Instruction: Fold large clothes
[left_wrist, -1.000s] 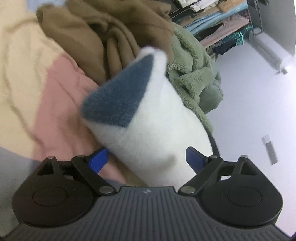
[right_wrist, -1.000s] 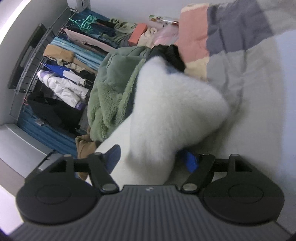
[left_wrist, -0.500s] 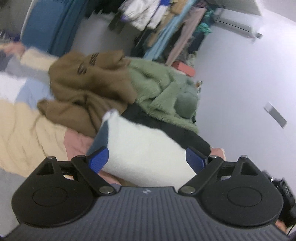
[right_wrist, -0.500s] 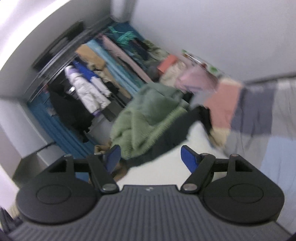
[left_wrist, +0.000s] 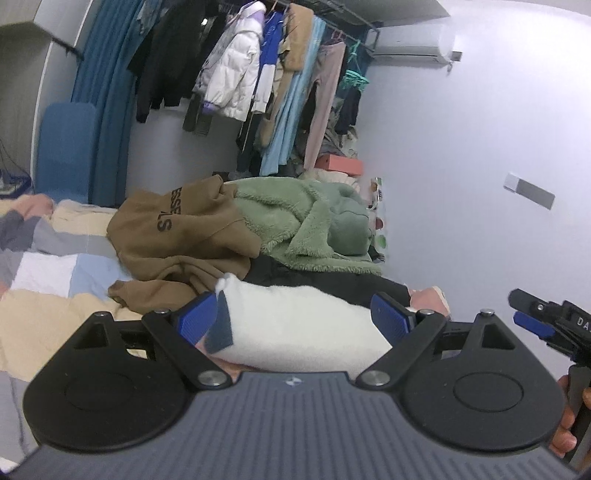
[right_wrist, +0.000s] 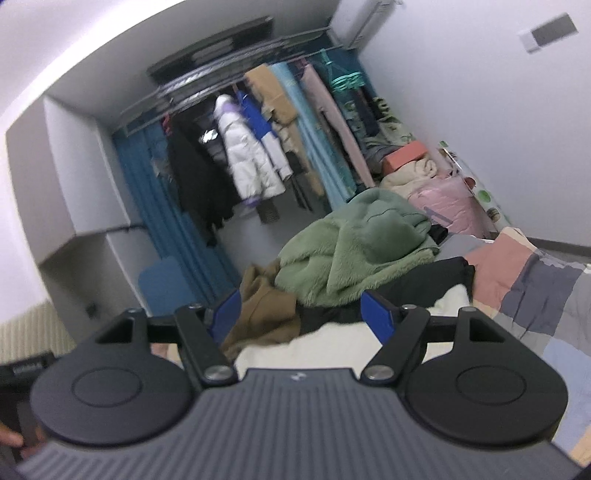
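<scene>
A folded white fleece garment (left_wrist: 295, 328) with a blue-grey patch lies on the patchwork bed, just in front of my left gripper (left_wrist: 293, 317). The left jaws are wide open and hold nothing. My right gripper (right_wrist: 301, 310) is also open and empty, raised above the same white garment (right_wrist: 332, 341). Behind it lie a brown hoodie (left_wrist: 181, 236), a green fleece jacket (left_wrist: 310, 225) and a black garment (left_wrist: 332, 284) in a heap. The right gripper also shows at the right edge of the left wrist view (left_wrist: 532, 314).
The patchwork bedcover (left_wrist: 48, 269) spreads to the left and, in the right wrist view (right_wrist: 535, 280), to the right. A clothes rail with hanging coats (left_wrist: 258, 74) stands behind the bed. A blue curtain (left_wrist: 110, 92) and an air conditioner (left_wrist: 410, 48) are on the far wall.
Both grippers have let go of the white fleece garment and pulled back and up. The garment now rests folded on the bed, and the views have tilted up toward the clothes rail.
</scene>
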